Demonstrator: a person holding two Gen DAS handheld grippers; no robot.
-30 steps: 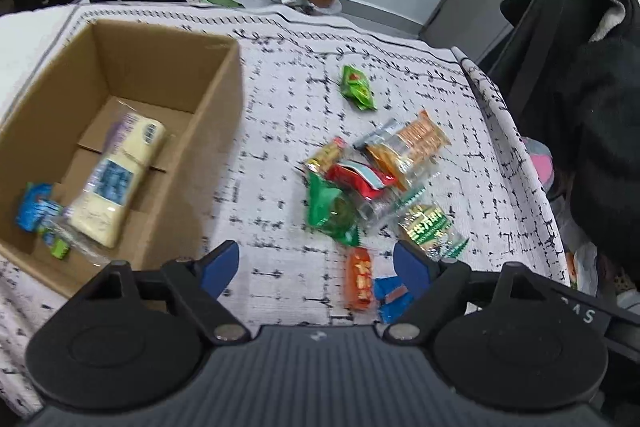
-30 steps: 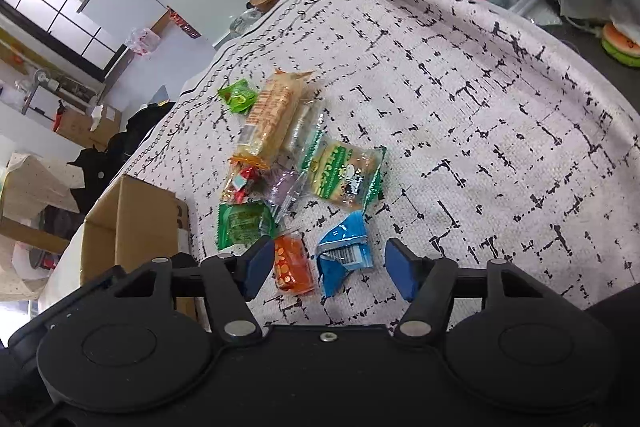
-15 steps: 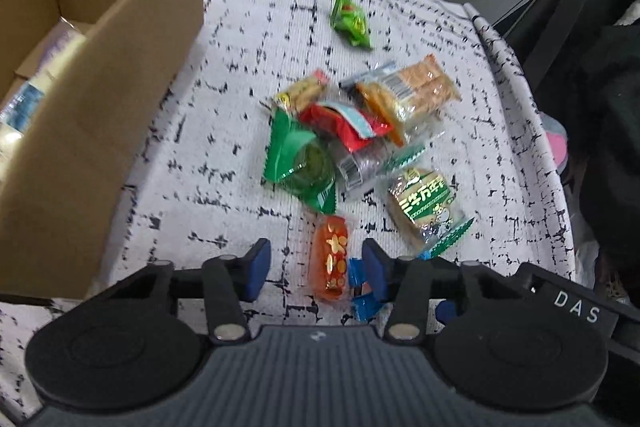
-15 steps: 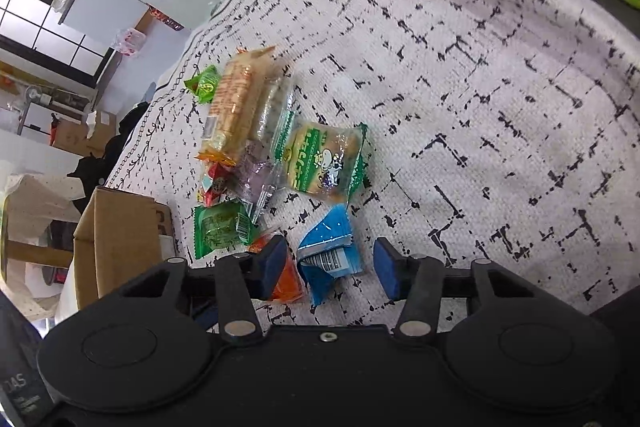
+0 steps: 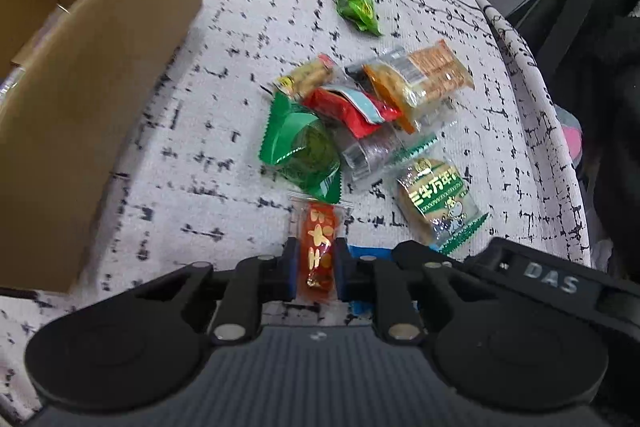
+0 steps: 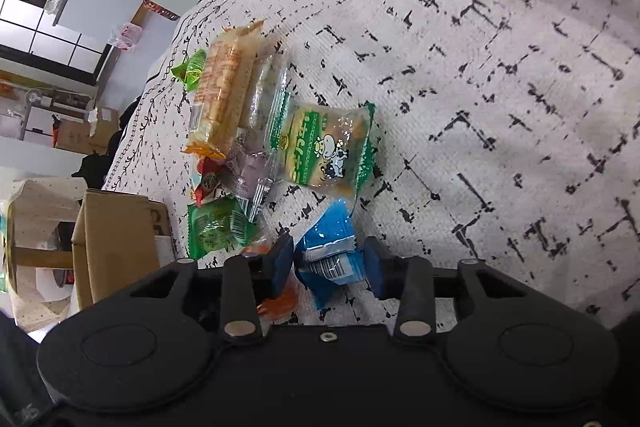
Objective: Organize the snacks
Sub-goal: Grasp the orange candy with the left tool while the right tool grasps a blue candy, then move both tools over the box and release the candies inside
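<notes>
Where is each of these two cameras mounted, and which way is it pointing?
Left wrist view: sits on the left tool, looking along its fingers, which are shut on the orange snack packet; cardboard box to the left; no hand shows.
Right wrist view: sits on the right tool, looking over the patterned tablecloth, fingers either side of the blue snack packet, not yet clamped; no hand shows.
Shared: the orange packet, the snack pile including the cow-print biscuit packet, the box.
</notes>
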